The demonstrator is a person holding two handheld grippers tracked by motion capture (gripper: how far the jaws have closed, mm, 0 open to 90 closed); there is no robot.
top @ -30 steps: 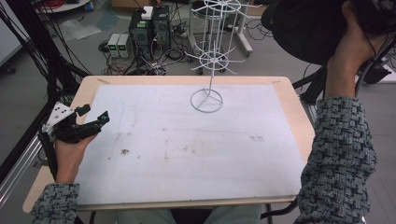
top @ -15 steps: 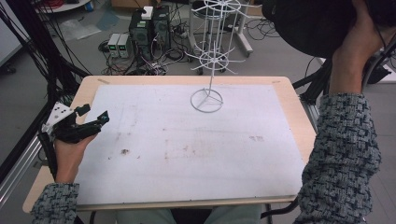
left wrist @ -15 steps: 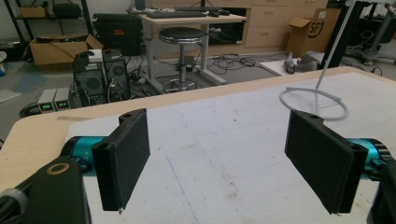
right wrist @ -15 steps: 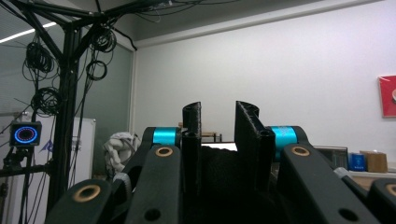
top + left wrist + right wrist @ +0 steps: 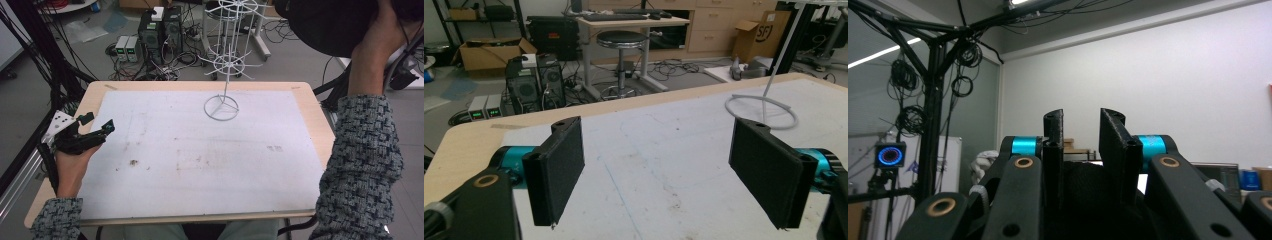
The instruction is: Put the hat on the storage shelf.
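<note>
Table (image 5: 310, 107) of pale wood, covered by a scuffed white mat (image 5: 200, 155), fills the middle of the high view. At the left edge of the frame the left gripper (image 5: 97, 127), black with a grey three-cornered plate, rests in a hand over the mat's left border, its jaws spread wide with nothing between them. The nearest thing worth the name is a white wire rack stand with a ring base (image 5: 221, 107), sitting on the mat in the upper centre of the frame, well apart from that gripper. Its thin pole rises to tiers of spokes against the cluttered floor behind. At the upper right a hand (image 5: 382, 37) is lifted high off the table beside a large dark shape, the sleeve of grey speckled knit (image 5: 360, 165) running down the right edge.

In the left gripper view the two black padded jaws stand far apart at lower left and lower right, bare mat between them. The ring base shows at the upper right, on the mat beyond the right-hand jaw.

In the right gripper view the right gripper (image 5: 1082, 125) points up toward a white wall (image 5: 1173, 85) and a black frame post (image 5: 933, 100) at the left. Its jaws stand narrow, close to parallel, a slim gap between them and nothing clearly gripped.
</note>
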